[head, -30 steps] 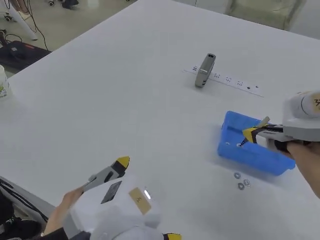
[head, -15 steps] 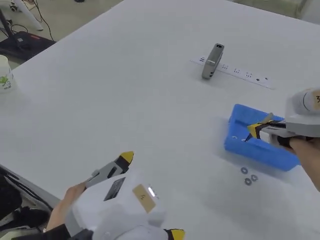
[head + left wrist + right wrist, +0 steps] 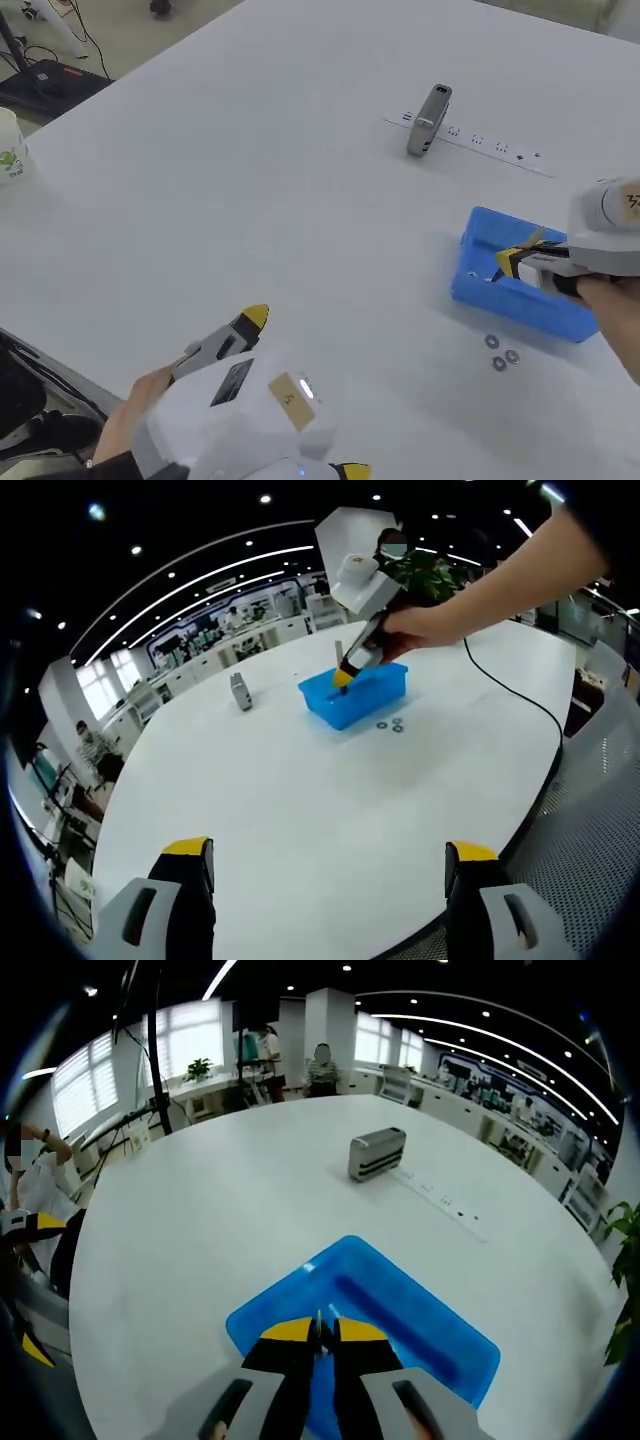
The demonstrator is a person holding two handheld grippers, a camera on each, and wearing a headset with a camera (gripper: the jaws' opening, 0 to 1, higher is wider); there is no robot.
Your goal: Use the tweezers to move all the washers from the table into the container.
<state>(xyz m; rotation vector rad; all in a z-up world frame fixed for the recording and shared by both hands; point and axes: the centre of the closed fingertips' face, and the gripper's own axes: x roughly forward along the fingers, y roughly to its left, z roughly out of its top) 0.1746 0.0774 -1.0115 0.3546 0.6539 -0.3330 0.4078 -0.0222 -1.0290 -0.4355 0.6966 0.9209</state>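
Moved: camera only; right gripper [image 3: 512,262] stays clamped on tweezers [image 3: 320,1321] above blue container [image 3: 520,303]. Tweezer tips almost together, load indiscernible. Three washers [image 3: 501,353] lie beside blue container; left gripper [image 3: 327,852] gapes.

place: open-plan lab/office hall
ceiling: long curved white light strips [image 3: 240,557], round downlights
background: rows of workstation desks [image 3: 265,612], tall bright windows [image 3: 85,1085], potted green plant [image 3: 200,1067]
bench: large rounded white table [image 3: 250,180] with flush white socket strip [image 3: 480,147]
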